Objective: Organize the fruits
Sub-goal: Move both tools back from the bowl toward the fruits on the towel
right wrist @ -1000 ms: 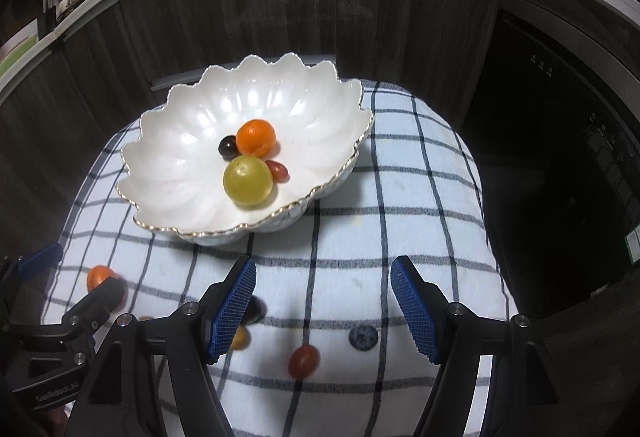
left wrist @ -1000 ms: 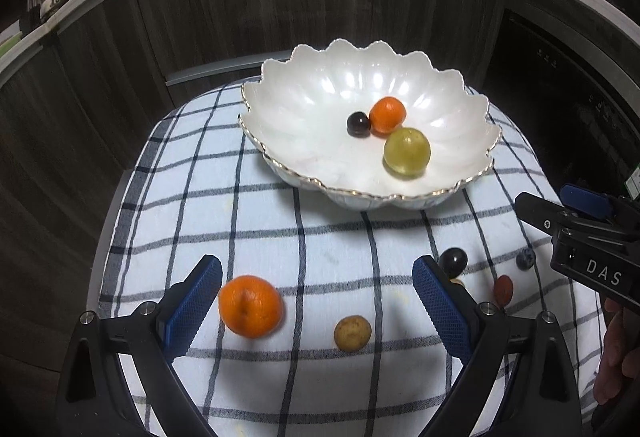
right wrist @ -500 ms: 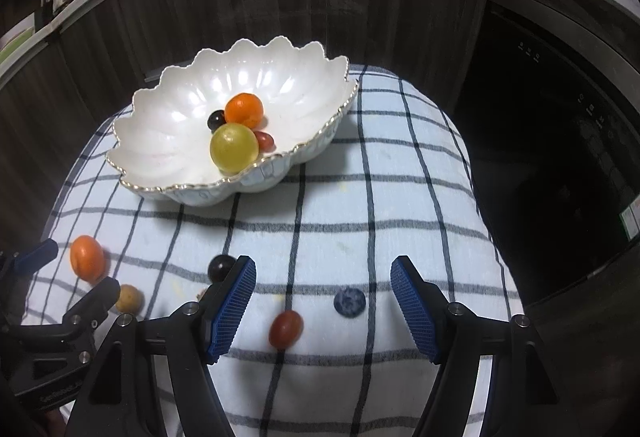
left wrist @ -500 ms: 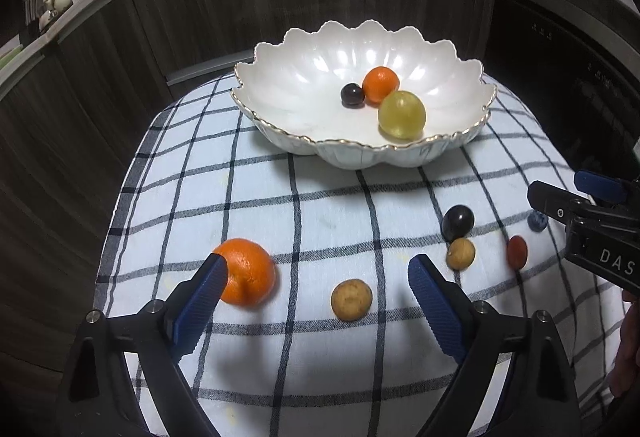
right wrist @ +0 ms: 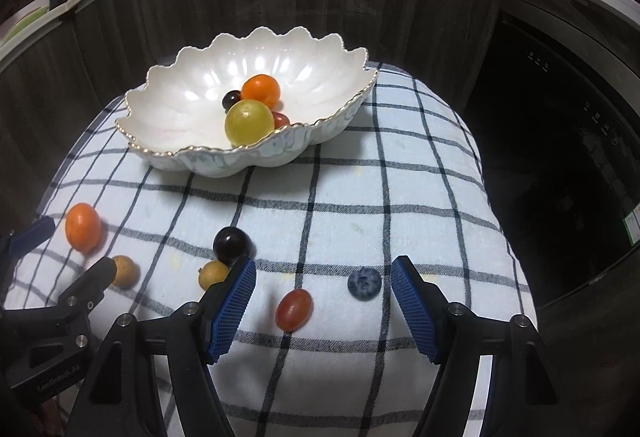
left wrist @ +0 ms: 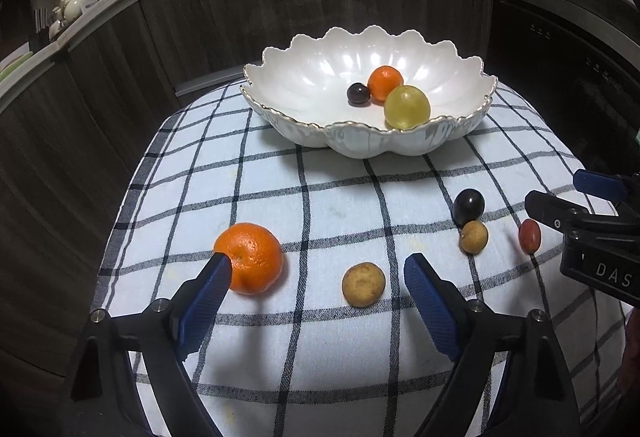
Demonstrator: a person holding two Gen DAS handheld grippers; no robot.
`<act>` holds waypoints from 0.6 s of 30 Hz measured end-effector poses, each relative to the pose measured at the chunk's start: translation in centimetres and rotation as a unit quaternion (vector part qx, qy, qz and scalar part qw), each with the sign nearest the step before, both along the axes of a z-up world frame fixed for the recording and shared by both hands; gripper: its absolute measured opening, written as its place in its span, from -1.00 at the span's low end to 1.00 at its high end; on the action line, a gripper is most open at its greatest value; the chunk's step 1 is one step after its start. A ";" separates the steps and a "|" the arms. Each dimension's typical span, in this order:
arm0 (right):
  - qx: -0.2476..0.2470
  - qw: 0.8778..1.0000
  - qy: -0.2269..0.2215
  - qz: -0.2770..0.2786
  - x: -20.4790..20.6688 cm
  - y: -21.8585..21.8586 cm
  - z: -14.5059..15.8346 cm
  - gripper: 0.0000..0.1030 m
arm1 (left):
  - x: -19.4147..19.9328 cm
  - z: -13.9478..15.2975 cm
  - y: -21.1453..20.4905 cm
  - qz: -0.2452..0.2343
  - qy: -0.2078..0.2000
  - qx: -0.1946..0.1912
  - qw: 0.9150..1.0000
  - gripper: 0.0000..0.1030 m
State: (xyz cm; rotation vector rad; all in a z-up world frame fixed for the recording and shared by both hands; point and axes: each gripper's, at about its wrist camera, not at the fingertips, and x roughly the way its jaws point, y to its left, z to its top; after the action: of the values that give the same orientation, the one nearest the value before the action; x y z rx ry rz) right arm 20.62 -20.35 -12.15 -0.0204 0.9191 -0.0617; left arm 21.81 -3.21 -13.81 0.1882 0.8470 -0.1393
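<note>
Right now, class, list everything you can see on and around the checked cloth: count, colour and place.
bowl: one, white, scalloped gilt rim, far end of cloth.
fruits in bowl: four; orange, yellow-green, dark, red.
mandarin: one, orange, cloth's left.
tan fruits: two, near middle.
dark grape: one, beside a tan fruit.
red grape: one, near edge.
blueberry: one, right of red grape.
left gripper: closing, nothing gripped.
right gripper: open, empty.

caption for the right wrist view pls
Right tongs open above a red grape and blueberry on the checked cloth, scalloped bowl behind.
</note>
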 end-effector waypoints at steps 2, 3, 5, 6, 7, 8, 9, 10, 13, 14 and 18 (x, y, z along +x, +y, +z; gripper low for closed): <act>-0.001 1.000 0.000 0.001 -0.2 0.1 -0.3 0.38 | -0.1 -0.3 0.0 0.000 0.000 -0.001 1.000 0.68; -0.002 1.000 -0.001 0.002 -0.3 0.2 -0.4 0.38 | -0.1 -0.5 0.0 -0.001 0.000 -0.003 1.000 0.67; -0.006 1.000 -0.003 0.005 -0.5 0.4 -0.6 0.38 | -0.1 -0.7 0.0 -0.002 0.001 -0.004 1.000 0.63; -0.007 1.000 -0.004 0.007 -0.6 0.5 -0.7 0.38 | -0.1 -0.8 0.0 -0.003 0.002 -0.004 1.000 0.63; -0.008 1.000 -0.004 0.008 -0.7 0.6 -0.8 0.38 | -0.1 -0.9 -0.1 -0.004 0.002 -0.005 1.000 0.61; -0.008 1.000 -0.004 0.010 -0.7 0.6 -0.9 0.38 | -0.1 -0.9 -0.1 -0.005 0.001 -0.006 1.000 0.61; -0.008 1.000 -0.005 0.010 -0.8 0.6 -1.0 0.38 | -0.1 -1.0 -0.1 -0.006 0.001 -0.006 1.000 0.61; -0.008 1.000 -0.005 0.011 -0.9 0.7 -1.1 0.38 | -0.1 -1.0 -0.1 -0.007 0.001 -0.006 1.000 0.61; -0.005 1.000 -0.009 0.016 -0.9 0.8 -1.1 0.38 | -0.1 -1.2 -0.2 -0.012 0.002 -0.006 1.000 0.59; -0.003 1.000 -0.010 0.019 -0.8 0.9 -1.1 0.38 | -0.1 -1.3 -0.3 -0.014 0.004 -0.006 1.000 0.56; -0.001 0.999 -0.015 0.033 -0.8 1.5 -1.0 0.38 | -0.1 -1.7 -0.4 -0.020 0.013 -0.009 1.000 0.46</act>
State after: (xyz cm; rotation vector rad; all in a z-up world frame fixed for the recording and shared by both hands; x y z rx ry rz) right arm 19.82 -18.82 -13.19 -0.0520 0.8884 -0.0016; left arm 21.69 -3.63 -15.56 0.1860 0.8675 -0.1873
